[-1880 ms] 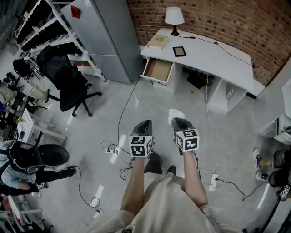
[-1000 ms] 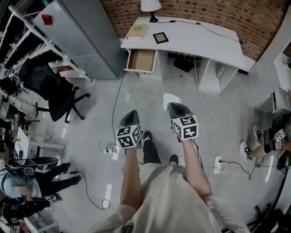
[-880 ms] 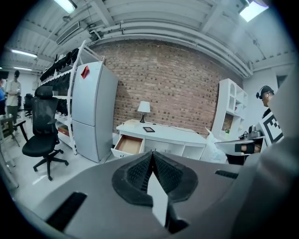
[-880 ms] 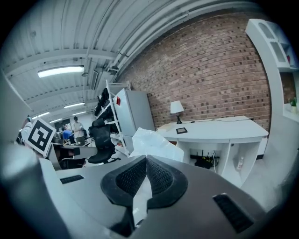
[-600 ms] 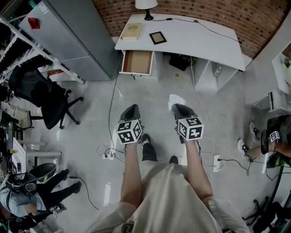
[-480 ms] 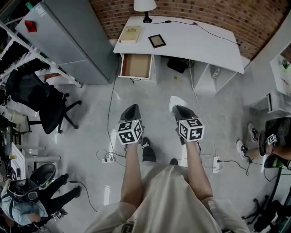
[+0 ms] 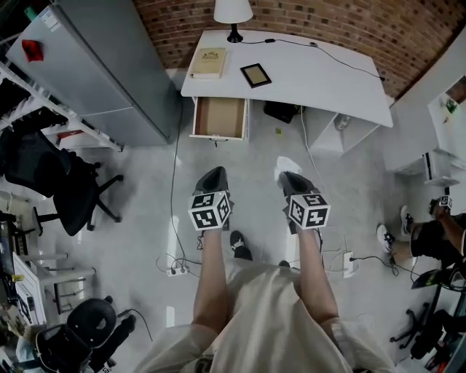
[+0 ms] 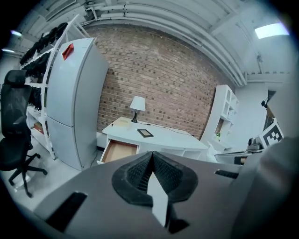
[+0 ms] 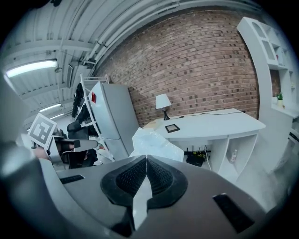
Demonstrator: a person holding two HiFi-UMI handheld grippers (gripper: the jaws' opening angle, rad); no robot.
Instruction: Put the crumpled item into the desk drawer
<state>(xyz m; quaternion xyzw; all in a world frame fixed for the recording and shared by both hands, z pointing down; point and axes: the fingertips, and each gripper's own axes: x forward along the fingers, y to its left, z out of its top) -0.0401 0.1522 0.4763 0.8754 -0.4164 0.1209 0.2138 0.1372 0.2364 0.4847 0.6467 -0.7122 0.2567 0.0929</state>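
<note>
A white crumpled item (image 7: pixel 287 165) sticks out of my right gripper (image 7: pixel 290 178), which is shut on it; in the right gripper view the crumpled item (image 9: pixel 156 144) rises just past the closed jaws. My left gripper (image 7: pixel 212 175) is shut with nothing in it. Both hang over the grey floor, well short of the white desk (image 7: pixel 320 76). The desk drawer (image 7: pixel 219 116) stands pulled open at the desk's left end, its wooden bottom bare; the drawer (image 8: pixel 118 151) also shows in the left gripper view.
On the desk are a lamp (image 7: pixel 233 13), a book (image 7: pixel 208 62) and a dark tablet (image 7: pixel 255 74). A grey fridge (image 7: pixel 102 73) stands left of the desk, and an office chair (image 7: pixel 62 186) further left. Cables and a power strip (image 7: pixel 347 260) lie on the floor.
The desk and open drawer have come nearer and more centred as the person walked toward them. Both grippers keep their pose; the right one still holds the crumpled item.
</note>
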